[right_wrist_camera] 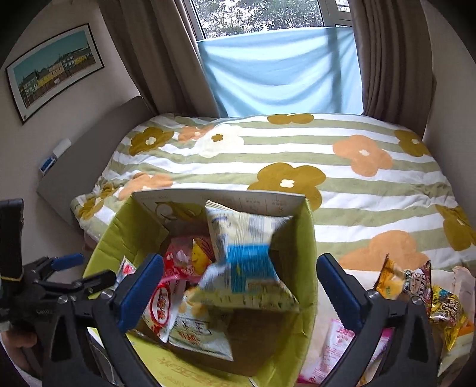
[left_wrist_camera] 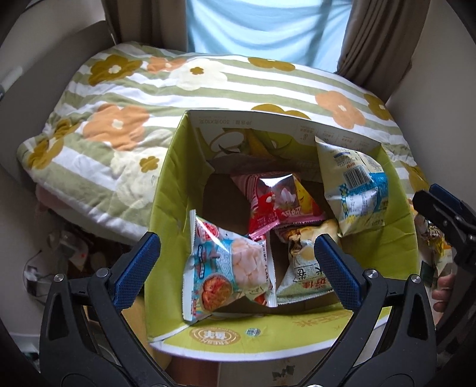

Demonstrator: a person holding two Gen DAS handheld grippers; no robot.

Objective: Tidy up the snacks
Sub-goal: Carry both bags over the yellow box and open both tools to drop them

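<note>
I saw left gripper wide open, empty | right gripper wide open, empty | blurred white-and-blue snack packet over green cardboard box

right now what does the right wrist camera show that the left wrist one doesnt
Only the right wrist view shows the framed picture on the wall, the window with trees outside, and loose snack packets lying outside the box, to its right.

Only the left wrist view shows the shrimp flakes packet whole, leaning inside the box.

Both show the green box, the flowered blanket, the white and blue packet, and both grippers, left gripper and right gripper, open and empty.
</note>
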